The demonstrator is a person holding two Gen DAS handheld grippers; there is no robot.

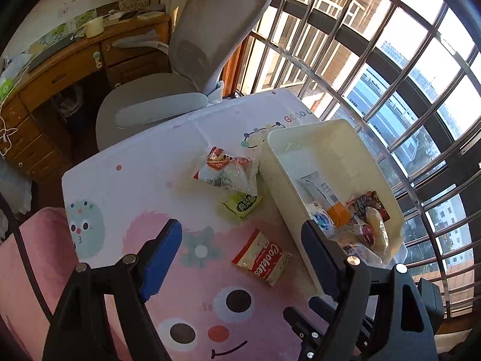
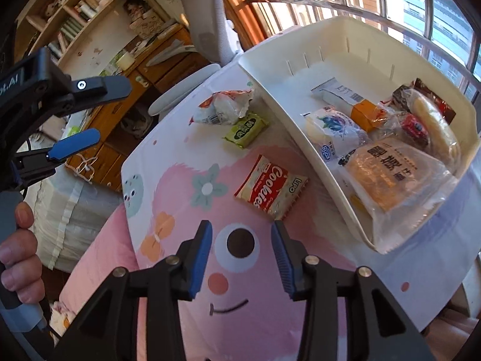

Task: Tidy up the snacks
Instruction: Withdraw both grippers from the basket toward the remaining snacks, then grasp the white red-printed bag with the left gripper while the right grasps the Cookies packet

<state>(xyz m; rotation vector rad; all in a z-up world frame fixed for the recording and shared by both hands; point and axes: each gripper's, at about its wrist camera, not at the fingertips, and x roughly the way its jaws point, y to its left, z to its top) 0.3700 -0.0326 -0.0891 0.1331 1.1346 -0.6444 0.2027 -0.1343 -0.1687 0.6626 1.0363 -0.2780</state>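
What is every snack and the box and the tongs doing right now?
Left tongs: open, holding nothing.
Right tongs: open, holding nothing.
Cookies packet: flat on the table, outside the bin.
Green packet: on the table, outside the bin.
White and red bag: crumpled, on the table beside the bin.
White bin: uncovered, partly filled with snacks.
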